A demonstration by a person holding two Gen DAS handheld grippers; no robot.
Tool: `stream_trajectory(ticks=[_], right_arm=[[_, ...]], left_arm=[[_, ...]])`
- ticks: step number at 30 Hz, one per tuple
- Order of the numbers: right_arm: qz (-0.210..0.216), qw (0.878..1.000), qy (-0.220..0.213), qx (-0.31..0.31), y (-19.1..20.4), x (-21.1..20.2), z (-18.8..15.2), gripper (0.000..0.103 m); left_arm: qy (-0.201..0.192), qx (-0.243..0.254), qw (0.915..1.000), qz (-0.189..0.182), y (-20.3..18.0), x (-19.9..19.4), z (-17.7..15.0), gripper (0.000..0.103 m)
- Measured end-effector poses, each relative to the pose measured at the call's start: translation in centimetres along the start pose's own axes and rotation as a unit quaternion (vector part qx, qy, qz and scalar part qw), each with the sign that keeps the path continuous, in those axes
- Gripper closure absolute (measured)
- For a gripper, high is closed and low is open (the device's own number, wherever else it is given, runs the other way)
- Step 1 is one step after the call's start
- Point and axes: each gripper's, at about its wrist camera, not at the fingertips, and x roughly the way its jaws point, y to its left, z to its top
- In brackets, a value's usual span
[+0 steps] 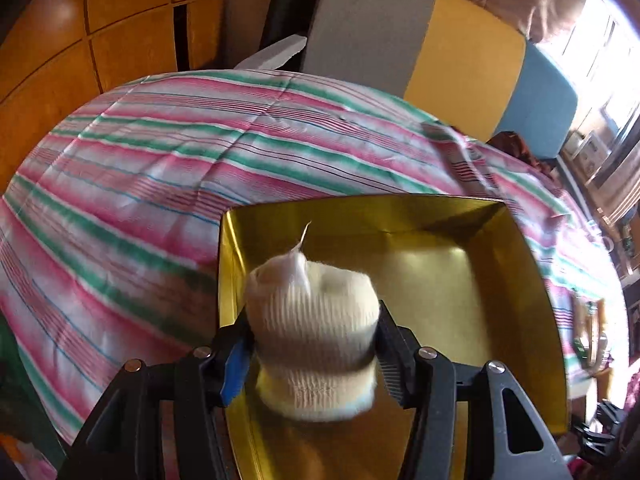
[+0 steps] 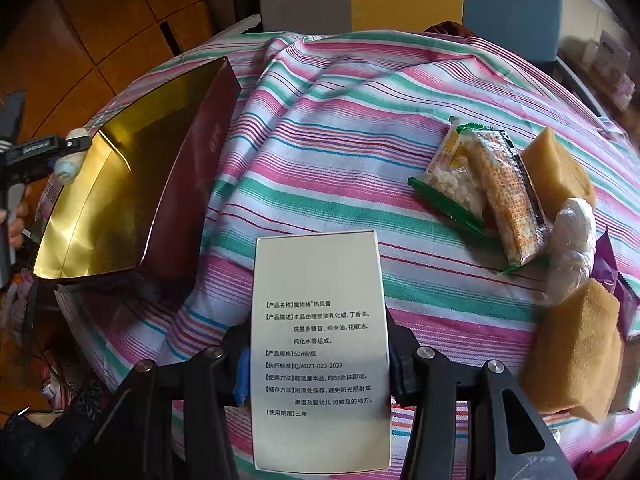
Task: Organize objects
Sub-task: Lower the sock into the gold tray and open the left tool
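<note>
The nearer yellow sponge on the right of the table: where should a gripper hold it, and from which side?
Grip the nearer yellow sponge across its two long flat sides, coming from above. It is a soft block lying flat, and the wrapped white roll crowds its far end.

The white carton (image 2: 320,344) bears Chinese print with "50ml" and "Q/ADZT-023-2023".

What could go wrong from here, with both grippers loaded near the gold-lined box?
1. The left gripper holds the rolled white sock over the gold-lined box, close to its near-left wall; a release there might catch the rim.
2. The right gripper grips the white carton only at its lower part, so the long carton may pivot.
3. The striped cloth is wrinkled; the box could shift if bumped.
</note>
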Motion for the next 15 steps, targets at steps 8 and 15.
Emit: stream_trajectory(ticks=[8,15], right_arm=[[-0.007,1.0,0.002,-0.004,0.2,0.1,0.1,0.052],[-0.012,1.0,0.008,-0.002,0.2,0.3,0.1,0.052]], left_arm=[[0.001,0.008,0.9995,0.03,0.0,3.1,1.5,0.048],[-0.017,-0.014,0.9997,0.006,0.3,1.5,2.4,0.026]])
